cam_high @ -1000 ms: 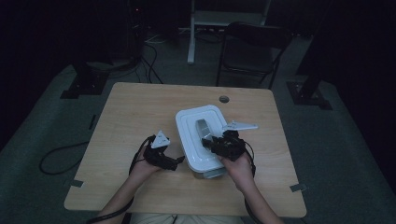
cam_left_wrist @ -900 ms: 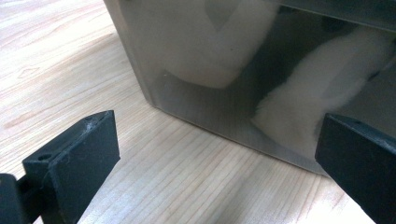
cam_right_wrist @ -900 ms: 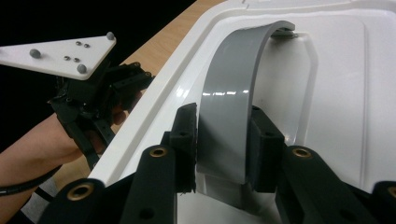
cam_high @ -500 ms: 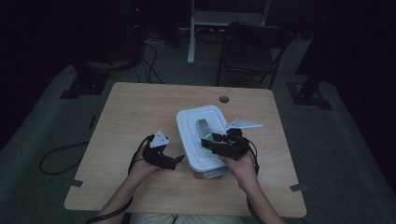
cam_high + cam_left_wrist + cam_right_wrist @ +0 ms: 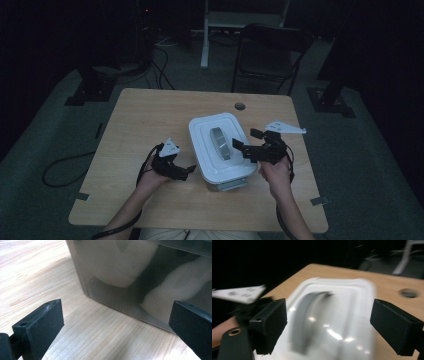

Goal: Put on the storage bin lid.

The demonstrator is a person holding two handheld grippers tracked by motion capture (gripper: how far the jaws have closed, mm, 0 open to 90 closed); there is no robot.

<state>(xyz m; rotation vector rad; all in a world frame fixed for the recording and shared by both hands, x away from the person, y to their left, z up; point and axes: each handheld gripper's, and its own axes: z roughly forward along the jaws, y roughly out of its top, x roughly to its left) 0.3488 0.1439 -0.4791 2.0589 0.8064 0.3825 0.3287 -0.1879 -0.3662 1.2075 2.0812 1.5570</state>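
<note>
Since a second ago the right claw (image 5: 246, 141) has let go of the grey handle (image 5: 219, 143) and drawn off toward 3 o'clock, jaws spread and empty, while the left claw (image 5: 189, 171), jaws apart, braces beside the lidded white box (image 5: 220, 172) mid-desk (image 5: 140, 125)

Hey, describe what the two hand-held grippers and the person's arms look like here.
Both are black. The left hand-held gripper and the right hand-held gripper each carry a pale grey three-cornered plate on top and trail a thin black cable. Their jaws are blocky black pads with a small hole at the end. The forearms are bare, with no sleeves visible.
</note>
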